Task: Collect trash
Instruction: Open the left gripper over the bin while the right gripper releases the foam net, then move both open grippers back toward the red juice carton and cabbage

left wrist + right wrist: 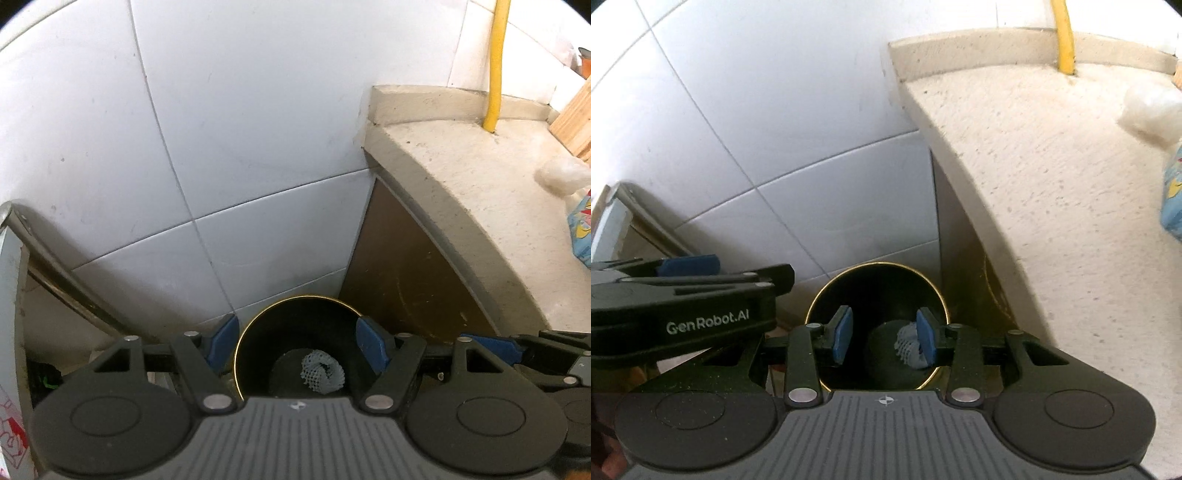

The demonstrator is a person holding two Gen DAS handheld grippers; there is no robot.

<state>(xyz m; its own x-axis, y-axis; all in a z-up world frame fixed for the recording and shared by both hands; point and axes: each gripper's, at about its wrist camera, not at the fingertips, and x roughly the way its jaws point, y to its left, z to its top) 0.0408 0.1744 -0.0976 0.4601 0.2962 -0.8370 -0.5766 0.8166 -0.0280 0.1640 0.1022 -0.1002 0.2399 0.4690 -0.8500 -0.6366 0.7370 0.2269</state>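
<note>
Hovered with jaws spread and empty over the black bin (877, 325) on the floor: left hand-held gripper (297, 341) and right hand-held gripper (884, 334), mesh trash (908, 345) lying inside, colourful wrapper (580, 232) on the counter (480, 192) likely next.

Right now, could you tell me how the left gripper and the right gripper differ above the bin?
The left gripper stands wider, its fingers astride the black bin's rim; the right gripper is narrower, its fingers within the rim's outline. Both are open, empty, blue-padded, and point down at the grey mesh scrap lying in the bin.
</note>
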